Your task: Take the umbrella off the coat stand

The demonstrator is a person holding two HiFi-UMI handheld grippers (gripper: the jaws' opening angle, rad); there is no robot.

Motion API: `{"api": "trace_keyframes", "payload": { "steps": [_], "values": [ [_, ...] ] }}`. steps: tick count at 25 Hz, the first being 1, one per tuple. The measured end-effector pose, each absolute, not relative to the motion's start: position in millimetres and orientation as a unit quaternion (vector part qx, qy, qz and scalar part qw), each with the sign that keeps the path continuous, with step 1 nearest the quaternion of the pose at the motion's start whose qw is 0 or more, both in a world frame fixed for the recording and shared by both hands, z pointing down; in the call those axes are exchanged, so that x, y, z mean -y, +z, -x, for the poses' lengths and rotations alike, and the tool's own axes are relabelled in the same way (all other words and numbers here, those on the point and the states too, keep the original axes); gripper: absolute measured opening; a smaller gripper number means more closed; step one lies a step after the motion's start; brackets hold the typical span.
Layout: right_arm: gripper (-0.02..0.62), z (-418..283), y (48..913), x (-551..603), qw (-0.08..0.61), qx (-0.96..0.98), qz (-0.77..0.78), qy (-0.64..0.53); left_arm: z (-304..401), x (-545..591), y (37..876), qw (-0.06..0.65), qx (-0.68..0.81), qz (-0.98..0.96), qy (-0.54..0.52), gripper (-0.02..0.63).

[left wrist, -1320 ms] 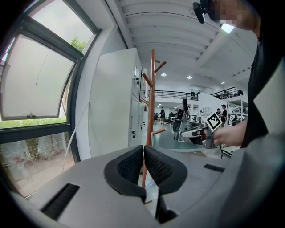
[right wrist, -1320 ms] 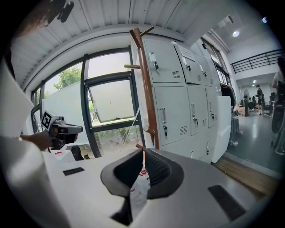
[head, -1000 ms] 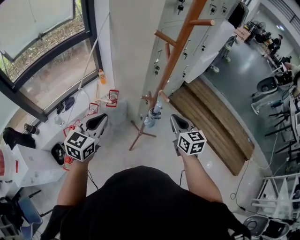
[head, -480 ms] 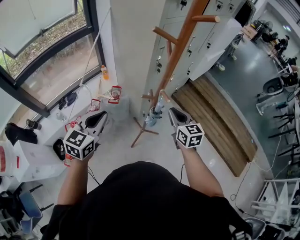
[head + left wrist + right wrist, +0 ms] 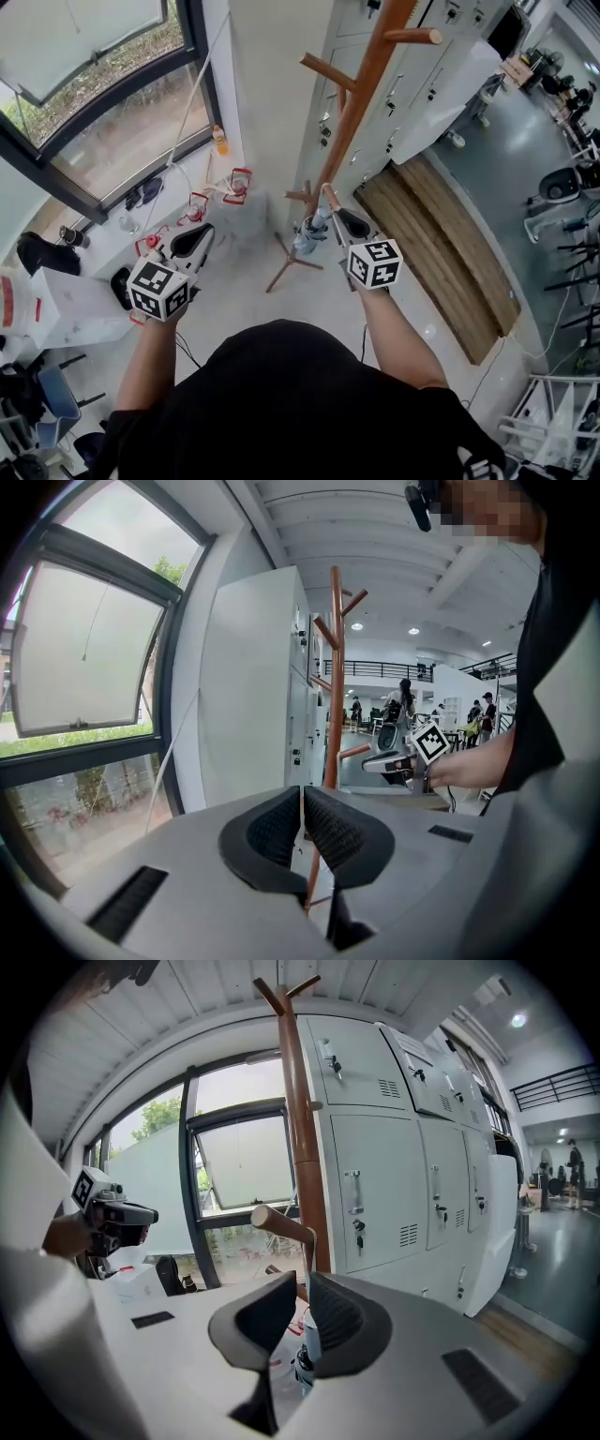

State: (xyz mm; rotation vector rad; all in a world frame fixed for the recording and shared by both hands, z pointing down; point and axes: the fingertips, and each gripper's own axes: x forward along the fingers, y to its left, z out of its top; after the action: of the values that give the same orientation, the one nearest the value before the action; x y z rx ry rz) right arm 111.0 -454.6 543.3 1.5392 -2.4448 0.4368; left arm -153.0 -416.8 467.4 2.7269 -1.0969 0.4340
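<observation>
A tall wooden coat stand (image 5: 361, 94) rises in front of the lockers. A small folded pale umbrella (image 5: 307, 236) hangs by its strap from a low peg (image 5: 328, 195). My right gripper (image 5: 336, 217) is right at that peg, jaws together with only a narrow slit and nothing held. In the right gripper view the peg (image 5: 279, 1224) sits just above the right gripper (image 5: 303, 1283), and the umbrella (image 5: 306, 1349) shows through the slit beyond it. My left gripper (image 5: 199, 236) hangs shut and empty to the left, well off the coat stand (image 5: 333, 667).
Grey lockers (image 5: 412, 66) stand behind the stand, with a wooden floor strip (image 5: 441, 253) at their foot. A window (image 5: 103, 112) and a low ledge with small items (image 5: 187, 211) lie to the left. The stand's feet (image 5: 292, 262) spread on the floor.
My right gripper has moved forward and left, from beside the umbrella up to the low peg. The left gripper has stayed put.
</observation>
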Motion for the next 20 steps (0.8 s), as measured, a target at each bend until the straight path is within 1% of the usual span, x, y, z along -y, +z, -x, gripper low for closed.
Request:
{"api": "trace_keyframes", "payload": {
  "steps": [20],
  "values": [
    [0.078,-111,564,501,0.123,0.861,-0.473,0.140,132,423,475,0.096,0.405,-0.894,0.168,0.034]
  ]
}}
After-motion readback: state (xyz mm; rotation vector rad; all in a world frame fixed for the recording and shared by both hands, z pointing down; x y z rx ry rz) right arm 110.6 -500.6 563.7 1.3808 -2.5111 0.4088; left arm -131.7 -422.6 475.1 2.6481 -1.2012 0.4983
